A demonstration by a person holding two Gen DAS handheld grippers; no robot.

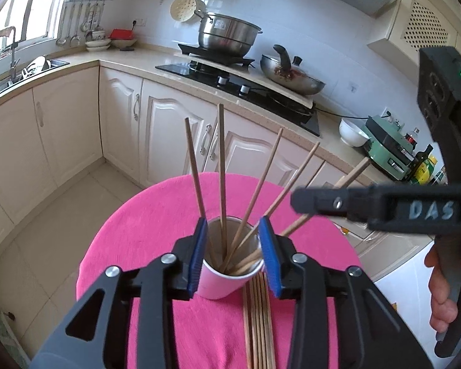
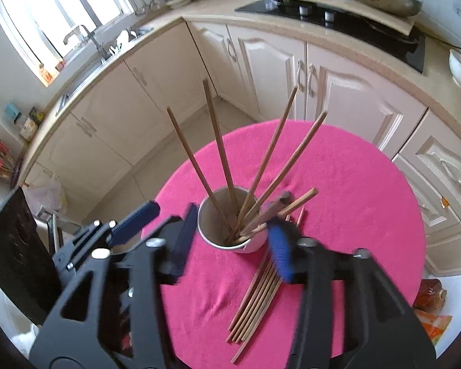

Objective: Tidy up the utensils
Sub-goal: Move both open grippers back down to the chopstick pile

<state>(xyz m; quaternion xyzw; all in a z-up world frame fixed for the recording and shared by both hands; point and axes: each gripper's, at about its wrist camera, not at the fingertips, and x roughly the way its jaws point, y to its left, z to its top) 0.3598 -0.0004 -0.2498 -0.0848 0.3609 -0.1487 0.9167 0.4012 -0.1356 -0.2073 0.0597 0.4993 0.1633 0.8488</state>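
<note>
in a kitchen, over a round table draped in a pink cloth (image 1: 156, 215), i hold one gripper in each hand. my left gripper (image 1: 235, 255) has its two blue fingers (image 1: 269, 255) apart, one on either side of a pink paper cup (image 1: 222, 283) that stands upright on the cloth; from the left wrist view i cannot tell whether the pads touch the cup's wall or only sit beside it. the cup holds several wooden chopsticks (image 1: 222, 178) that fan out above its rim, leaning in different directions. a second lot of loose chopsticks (image 1: 258, 323) lies flat on the cloth just beside the cup, on the near side, running toward me between my left fingers.

my right gripper (image 2: 230, 240) hangs above the same cup (image 2: 255, 244), its fingers wide apart and gripping nothing. its right blue finger (image 2: 281, 252) sits just beside the cup's rim, over the near ends of the flat bundle (image 2: 255, 295); its left finger is on the cup's far side. the standing sticks (image 2: 219, 153) rise between these fingers. in the left wrist view my right gripper (image 1: 304, 200) reaches in from the right at the level of the leaning sticks, with my right hand (image 1: 445, 292) on its handle.

behind the table are cream cabinets (image 1: 123, 113), a black stove (image 1: 230, 77) carrying a steel pot (image 1: 227, 35) and a wok (image 1: 292, 75).
</note>
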